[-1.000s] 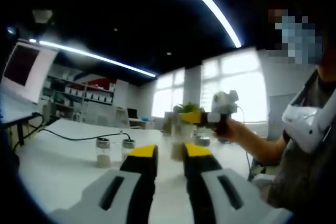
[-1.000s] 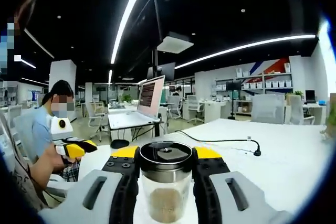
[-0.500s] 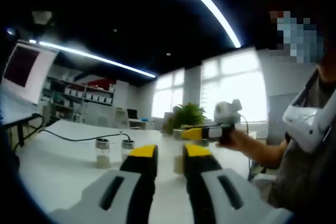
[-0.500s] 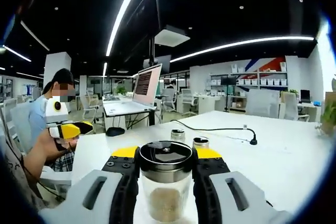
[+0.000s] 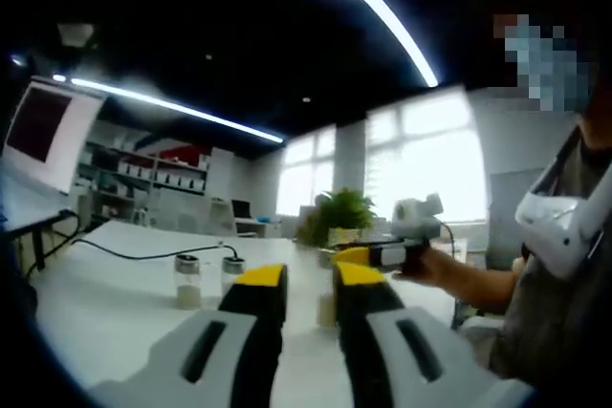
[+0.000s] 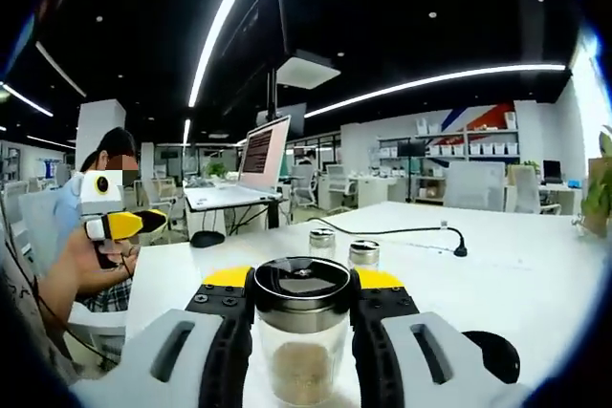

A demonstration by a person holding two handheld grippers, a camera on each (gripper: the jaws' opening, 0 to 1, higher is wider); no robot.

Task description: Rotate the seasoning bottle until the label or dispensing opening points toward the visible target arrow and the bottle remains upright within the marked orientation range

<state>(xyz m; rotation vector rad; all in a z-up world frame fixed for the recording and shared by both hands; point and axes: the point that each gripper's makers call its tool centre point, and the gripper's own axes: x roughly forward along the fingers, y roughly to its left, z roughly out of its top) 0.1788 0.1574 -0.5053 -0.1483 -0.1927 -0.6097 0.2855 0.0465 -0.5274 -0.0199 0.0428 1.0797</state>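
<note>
The right gripper (image 6: 302, 305) clamped the seasoning bottle (image 6: 301, 336), upright over the white table (image 6: 535, 279); the view had swung, suggesting rotation under way. The left gripper (image 5: 298, 286) idled with jaws slightly apart, holding nothing. Two spare shakers (image 6: 341, 246) stood mid-table beside a black cable (image 6: 406, 231); no target arrow visible.

Upright steel-capped seasoning bottle (image 6: 301, 332), half-full.

Seasoning bottle (image 6: 302, 332) base: cut off by picture edge.
Label, opening: not discernible.
Far jars (image 5: 187, 279): blurred.
</note>
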